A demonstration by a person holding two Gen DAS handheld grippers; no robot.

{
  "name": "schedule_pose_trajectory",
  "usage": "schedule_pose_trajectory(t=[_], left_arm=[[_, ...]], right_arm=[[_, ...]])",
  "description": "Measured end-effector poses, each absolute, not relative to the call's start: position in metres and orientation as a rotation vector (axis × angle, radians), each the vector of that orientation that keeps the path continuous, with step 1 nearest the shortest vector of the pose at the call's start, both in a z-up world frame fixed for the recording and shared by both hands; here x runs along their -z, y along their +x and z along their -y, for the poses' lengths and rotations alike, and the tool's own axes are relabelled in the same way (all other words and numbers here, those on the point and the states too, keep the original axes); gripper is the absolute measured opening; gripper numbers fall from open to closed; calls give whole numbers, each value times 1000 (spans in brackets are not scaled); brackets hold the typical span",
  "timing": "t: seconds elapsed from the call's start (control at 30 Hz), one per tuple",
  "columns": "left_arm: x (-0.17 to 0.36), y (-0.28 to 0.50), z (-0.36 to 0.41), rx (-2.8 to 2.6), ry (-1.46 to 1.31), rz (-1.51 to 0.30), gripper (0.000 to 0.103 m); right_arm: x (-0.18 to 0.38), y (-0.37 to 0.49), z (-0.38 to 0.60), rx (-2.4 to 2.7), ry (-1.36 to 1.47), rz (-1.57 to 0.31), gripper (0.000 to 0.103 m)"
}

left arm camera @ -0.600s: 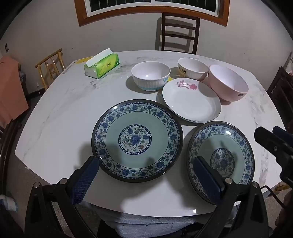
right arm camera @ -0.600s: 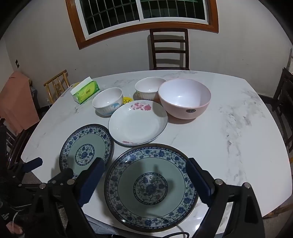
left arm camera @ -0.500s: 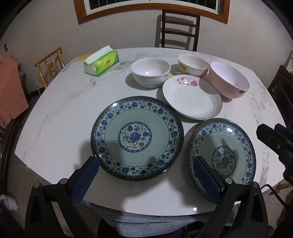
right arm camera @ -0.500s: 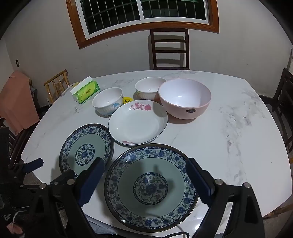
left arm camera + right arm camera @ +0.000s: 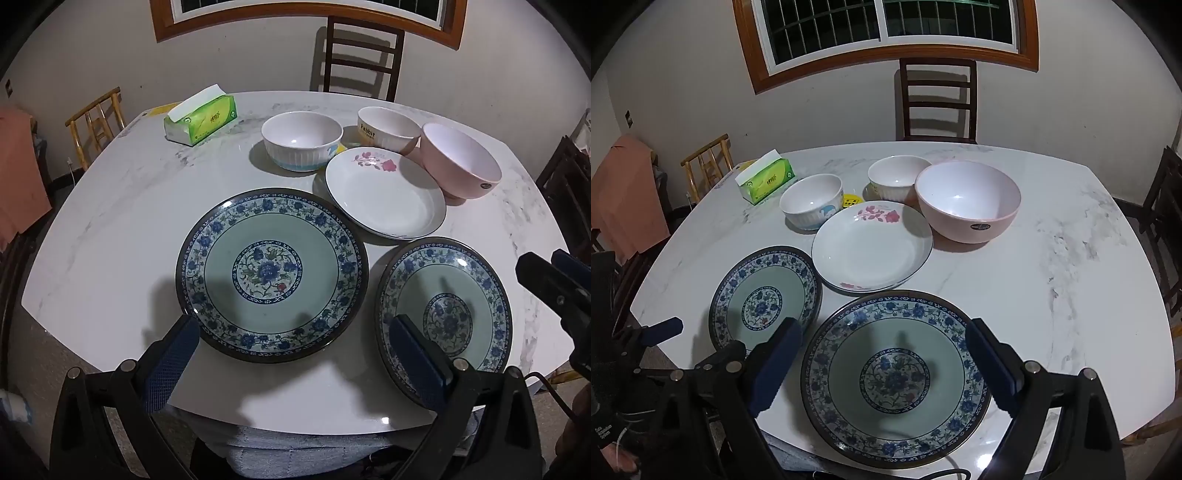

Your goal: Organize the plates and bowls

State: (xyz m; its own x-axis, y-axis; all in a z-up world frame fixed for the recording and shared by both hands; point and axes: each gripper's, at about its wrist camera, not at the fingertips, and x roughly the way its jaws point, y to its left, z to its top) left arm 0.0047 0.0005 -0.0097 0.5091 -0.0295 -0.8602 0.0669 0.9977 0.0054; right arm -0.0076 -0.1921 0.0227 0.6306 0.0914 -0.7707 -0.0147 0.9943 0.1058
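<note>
Yellow card (image 5: 850, 201) between the bowls shows only from the right wrist; both grippers' fingers gape empty.

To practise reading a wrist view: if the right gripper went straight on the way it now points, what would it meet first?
Most likely the blue-patterned plate at the near table edge: it lies directly ahead between the open fingers of the right gripper, which points steeply down. Depth is unclear.

Home dining room: marble table (image 5: 1052, 229), chairs (image 5: 938, 99).
</note>
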Motion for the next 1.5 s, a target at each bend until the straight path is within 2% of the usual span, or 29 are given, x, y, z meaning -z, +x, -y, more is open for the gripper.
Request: schedule_pose_trajectory(t=[1.5], left_arm=[[22, 9, -4, 50, 26, -1067, 102]], right_arm=[[-12, -4, 190, -72, 101, -921, 92]])
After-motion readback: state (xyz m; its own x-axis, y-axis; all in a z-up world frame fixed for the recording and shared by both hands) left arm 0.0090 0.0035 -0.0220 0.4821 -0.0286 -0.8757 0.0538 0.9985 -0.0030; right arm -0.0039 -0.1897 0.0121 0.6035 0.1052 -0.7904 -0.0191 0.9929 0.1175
